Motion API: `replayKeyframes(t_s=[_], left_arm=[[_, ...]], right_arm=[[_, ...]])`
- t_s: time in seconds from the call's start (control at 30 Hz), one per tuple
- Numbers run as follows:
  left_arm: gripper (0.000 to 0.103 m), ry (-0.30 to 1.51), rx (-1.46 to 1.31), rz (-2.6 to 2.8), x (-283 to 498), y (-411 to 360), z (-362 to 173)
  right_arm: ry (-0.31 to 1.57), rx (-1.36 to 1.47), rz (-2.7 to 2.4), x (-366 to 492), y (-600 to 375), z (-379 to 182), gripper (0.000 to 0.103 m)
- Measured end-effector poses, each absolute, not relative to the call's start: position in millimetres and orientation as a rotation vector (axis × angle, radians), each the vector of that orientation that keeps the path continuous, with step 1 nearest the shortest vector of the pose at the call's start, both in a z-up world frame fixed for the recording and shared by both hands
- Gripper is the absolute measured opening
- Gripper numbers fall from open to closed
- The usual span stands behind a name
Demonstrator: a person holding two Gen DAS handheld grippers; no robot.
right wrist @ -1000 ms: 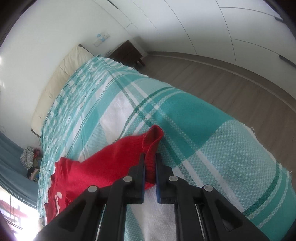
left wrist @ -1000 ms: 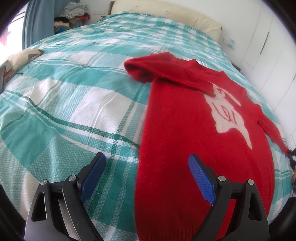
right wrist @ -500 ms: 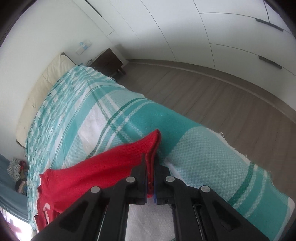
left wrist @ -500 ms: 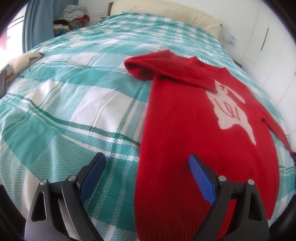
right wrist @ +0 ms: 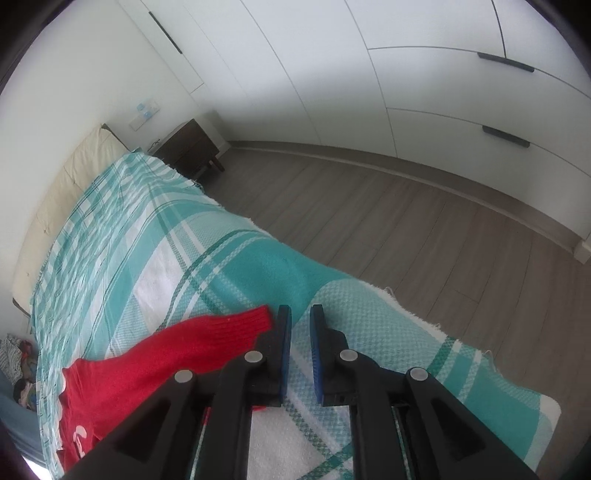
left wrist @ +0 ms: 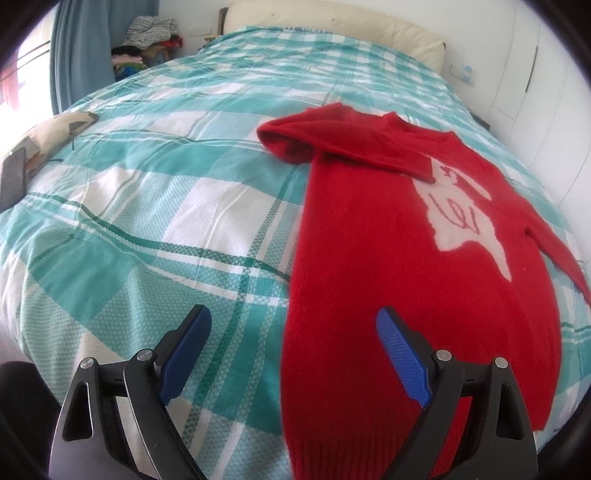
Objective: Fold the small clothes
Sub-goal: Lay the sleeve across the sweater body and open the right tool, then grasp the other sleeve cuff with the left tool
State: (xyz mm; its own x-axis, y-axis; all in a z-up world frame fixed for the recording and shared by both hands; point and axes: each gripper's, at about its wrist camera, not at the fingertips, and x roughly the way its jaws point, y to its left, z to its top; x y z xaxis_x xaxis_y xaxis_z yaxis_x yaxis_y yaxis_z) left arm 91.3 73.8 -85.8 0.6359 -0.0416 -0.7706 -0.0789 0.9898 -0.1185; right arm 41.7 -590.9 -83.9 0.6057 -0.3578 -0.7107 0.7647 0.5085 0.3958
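A small red sweater with a white animal figure lies flat on the teal and white plaid bedspread. Its left sleeve is folded across the chest. My left gripper is open and empty, hovering over the sweater's lower left edge. In the right wrist view the other sleeve lies stretched out on the bedspread, its cuff just left of my right gripper. The right jaws stand slightly apart with nothing between them.
A cream pillow lies at the head of the bed. A cushion and a dark flat object sit at the bed's left edge. The bed's right edge drops to a wooden floor, with a dark nightstand and white wardrobes beyond.
My right gripper has opened a little and let go of the sleeve cuff, which now lies on the bed to its left. The left gripper has barely moved.
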Motion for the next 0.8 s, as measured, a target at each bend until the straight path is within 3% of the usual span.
replayKeyframes(t_s=[0.1,0.17,0.27,0.4,0.47,0.53,0.67,0.8], left_arm=[[0.093,0.772,-0.13,0.01,88.1,76.7,-38.0],[0.098,0.701,-0.064,-0.014,102.2,69.5,-3.9],[0.1,0.641,0.101,-0.091,141.6,39.5,22.9],[0.099,0.683,0.397,-0.263,201.7,-22.6,-6.7],[0.083,0.727,0.528,-0.323,222.6,-49.0,-31.6],[0.079,0.768,0.631,-0.375,236.4,-67.9,-52.5],[0.07,0.823,0.733,-0.418,256.3,-85.2,-84.9],[0.07,0.853,0.708,-0.423,271.9,-90.6,-96.9]], right_arm=[[0.529,0.688,-0.727,34.6,-578.7,-63.2,0.015],[0.505,0.635,-0.684,39.6,-564.1,-53.1,0.028],[0.515,0.575,-0.592,55.1,-541.6,-47.9,0.034],[0.57,0.515,-0.508,72.8,-522.1,-51.4,0.034],[0.584,0.506,-0.493,76.7,-518.0,-54.0,0.034],[0.59,0.509,-0.486,77.3,-517.5,-55.8,0.034],[0.593,0.536,-0.478,79.1,-521.4,-58.9,0.034],[0.604,0.546,-0.455,84.1,-520.6,-61.6,0.034]])
